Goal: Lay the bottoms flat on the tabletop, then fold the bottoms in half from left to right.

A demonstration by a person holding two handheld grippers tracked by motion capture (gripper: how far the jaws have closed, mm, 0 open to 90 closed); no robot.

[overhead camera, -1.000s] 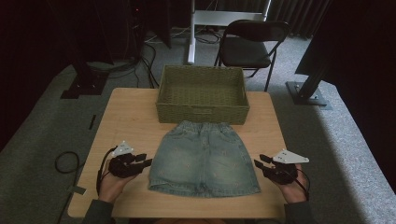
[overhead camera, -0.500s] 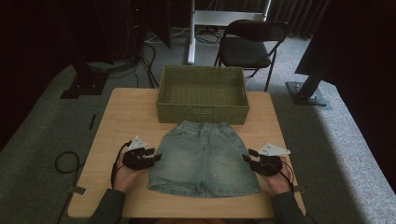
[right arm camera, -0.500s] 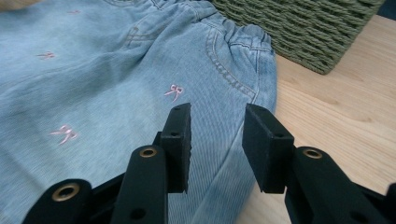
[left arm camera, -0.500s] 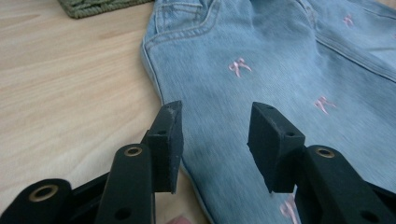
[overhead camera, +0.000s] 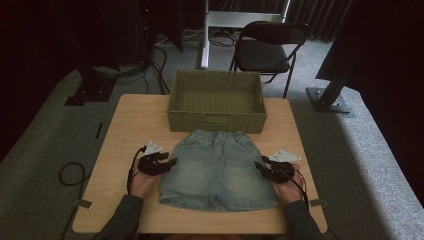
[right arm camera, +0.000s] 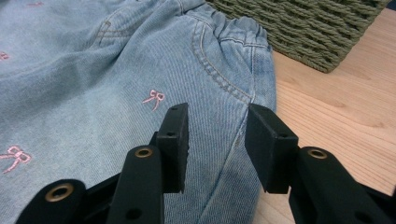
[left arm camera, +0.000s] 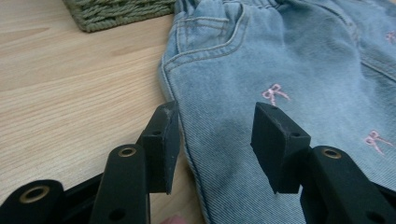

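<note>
Woven basket (overhead camera: 216, 102) sitting at table's (overhead camera: 125, 120) far edge | we are holding left gripper (overhead camera: 169, 163) and right gripper (overhead camera: 260, 165) low at denim skirt's (overhead camera: 217, 167) side hems | jaws apart, left's just opening.

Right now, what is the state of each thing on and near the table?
Denim skirt: spread flat, waistband toward the basket, not gripped.
Woven basket: upright, empty.
Left gripper: jaws have just been opening, astride the skirt's side edge, not pressing it.
Right gripper: open, jaws astride the other side edge.
Folding chair: unfolded, unoccupied.
</note>
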